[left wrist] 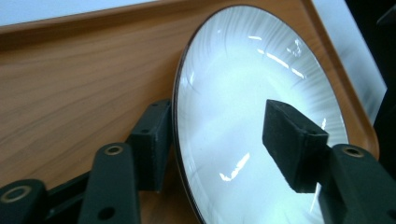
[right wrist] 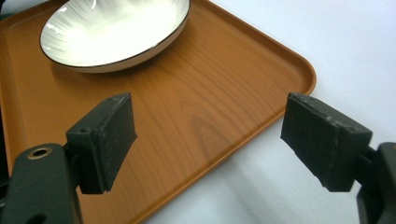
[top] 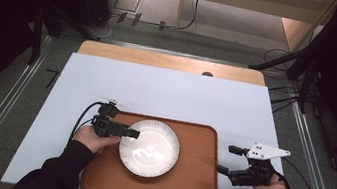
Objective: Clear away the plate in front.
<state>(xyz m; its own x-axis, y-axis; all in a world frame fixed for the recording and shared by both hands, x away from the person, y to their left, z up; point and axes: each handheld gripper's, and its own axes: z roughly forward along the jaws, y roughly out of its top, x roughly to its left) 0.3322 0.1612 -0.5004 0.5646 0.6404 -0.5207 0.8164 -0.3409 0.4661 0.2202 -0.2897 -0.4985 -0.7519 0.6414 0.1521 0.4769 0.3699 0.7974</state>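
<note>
A white ribbed plate (top: 149,148) with a thin dark rim lies on a brown wooden tray (top: 194,179) near the table's front edge. My left gripper (top: 130,133) is open at the plate's left rim. In the left gripper view the plate (left wrist: 243,84) has its rim between the jaws of the gripper (left wrist: 222,140): one jaw sits outside over the tray (left wrist: 70,84), the other over the plate's face, with a wide gap. My right gripper (top: 225,158) is open just right of the tray. In the right gripper view this gripper (right wrist: 210,135) straddles the tray's edge (right wrist: 299,65), and the plate (right wrist: 112,32) lies beyond.
A white sheet (top: 166,94) covers the table, with a strip of bare wood (top: 171,62) at its far edge. Metal rails run along both sides. Stand legs and cables (top: 287,62) lie on the floor at the back right.
</note>
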